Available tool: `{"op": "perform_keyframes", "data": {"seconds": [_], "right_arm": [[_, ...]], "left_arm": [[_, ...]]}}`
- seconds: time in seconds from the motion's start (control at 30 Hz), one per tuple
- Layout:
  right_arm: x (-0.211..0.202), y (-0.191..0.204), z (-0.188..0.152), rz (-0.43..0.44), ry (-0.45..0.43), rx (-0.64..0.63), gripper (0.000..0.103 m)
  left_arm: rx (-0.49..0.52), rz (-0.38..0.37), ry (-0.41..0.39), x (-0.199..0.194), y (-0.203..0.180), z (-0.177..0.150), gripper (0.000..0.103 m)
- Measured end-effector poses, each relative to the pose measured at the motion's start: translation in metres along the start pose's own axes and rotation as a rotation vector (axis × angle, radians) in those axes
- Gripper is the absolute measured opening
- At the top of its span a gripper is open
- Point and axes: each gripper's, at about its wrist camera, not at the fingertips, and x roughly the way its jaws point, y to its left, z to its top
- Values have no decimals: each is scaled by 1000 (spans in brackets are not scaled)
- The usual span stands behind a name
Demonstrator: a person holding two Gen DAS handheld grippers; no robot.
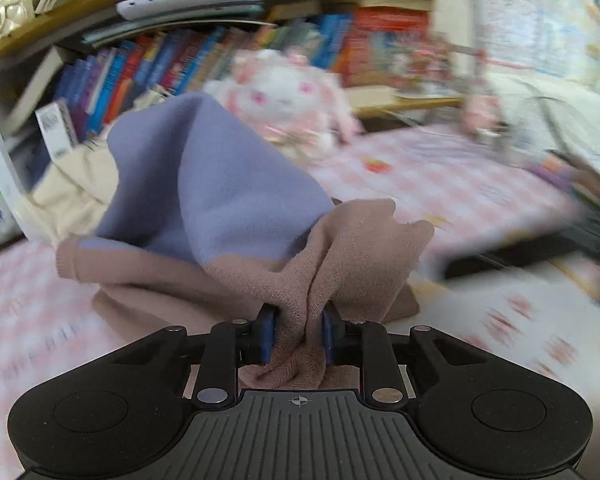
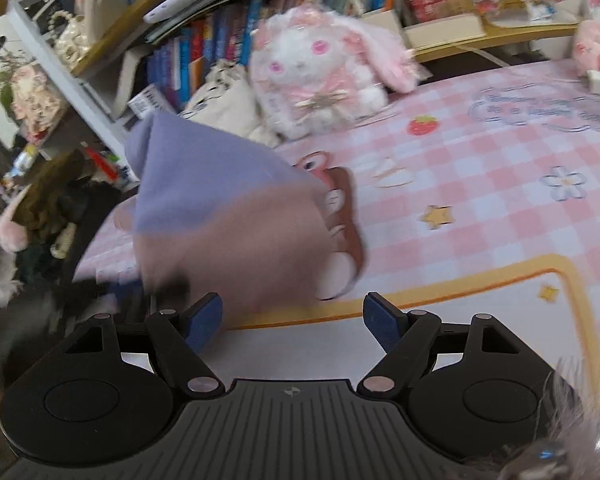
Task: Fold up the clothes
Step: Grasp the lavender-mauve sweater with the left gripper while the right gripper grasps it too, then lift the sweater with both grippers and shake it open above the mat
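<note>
A knitted garment (image 1: pixel 220 200), lavender on top with a dusty pink band below, bunches up over the pink checked tablecloth (image 1: pixel 440 176). My left gripper (image 1: pixel 299 332) is shut on a fold of its pink band, and cloth spills between the blue pads. In the right wrist view the same garment (image 2: pixel 220 208) hangs blurred at the left, lifted off the tablecloth (image 2: pixel 480 184). My right gripper (image 2: pixel 293 322) is open with nothing between its fingers, just in front and to the right of the cloth. A brown animal print on the tablecloth shows beside the garment.
A white and pink plush rabbit (image 2: pixel 320 68) sits at the back of the table before a bookshelf (image 2: pixel 228 32) full of books. A cream drawstring bag (image 2: pixel 224 100) lies beside it. Another pink plush (image 2: pixel 596 46) is at the far right. A blurred dark object (image 1: pixel 560 232) lies at right.
</note>
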Motion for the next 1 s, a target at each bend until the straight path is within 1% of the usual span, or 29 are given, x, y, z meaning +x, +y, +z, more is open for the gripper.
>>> {"op": "perform_keyframes", "data": {"seconds": [0.07,0.13,0.17,0.23,0.27,0.33,0.4,0.47,0.5,0.57,0.6,0.63,0.67,0.7,0.73,0.77,0.8,0.87,0.9,0.93,0.97,1.0], "right_arm": [[5,4,-2,21,18,9,78],[8,7,-4,27,35,25,78],[7,10,-4,20,38,23,78],[2,19,-2,-5,19,-12,78],[-2,27,0,-23,-6,-53,78],[-11,44,4,-50,-60,-152,78],[-17,68,4,-34,-94,-258,78],[-16,93,-1,4,-99,-361,78],[-15,107,-4,24,-99,-414,78],[-11,134,-13,71,-95,-522,78],[-5,148,-20,107,-81,-574,78],[4,160,-28,142,-52,-616,78],[16,173,-34,170,2,-659,77],[28,189,-40,177,61,-700,77],[41,203,-46,158,112,-741,77],[59,216,-54,112,169,-799,77],[78,224,-65,39,206,-865,77],[107,232,-86,-108,234,-982,76],[114,230,-91,-149,233,-1013,75],[120,228,-97,-189,232,-1043,71],[125,226,-100,-214,232,-1057,70],[126,223,-99,-216,234,-1047,68]], "left_arm": [[5,-32,14,-19,-7,-14,23],[10,-65,29,-38,-15,-28,29],[12,-81,36,-47,-19,-35,31],[23,-102,40,-62,-20,-42,47],[31,-105,36,-67,-18,-43,52],[4,-102,-4,-84,-4,-48,76],[-58,-89,-42,-97,17,-52,82],[-142,-66,-56,-104,42,-60,84],[-177,-42,-51,-106,56,-65,84],[-233,37,-26,-108,80,-76,84],[-249,64,-27,-111,87,-80,84],[-265,91,-29,-114,94,-84,84],[-280,117,-31,-118,101,-88,84],[-295,144,-33,-121,107,-92,84],[-311,170,-36,-124,114,-97,84],[-326,197,-38,-128,121,-101,84],[-341,223,-40,-131,127,-105,84],[-372,276,-44,-138,141,-113,84],[-387,303,-46,-141,147,-117,84],[-394,304,-52,-143,149,-121,84],[-400,303,-59,-146,152,-126,84],[-404,302,-60,-146,154,-130,84]]}}
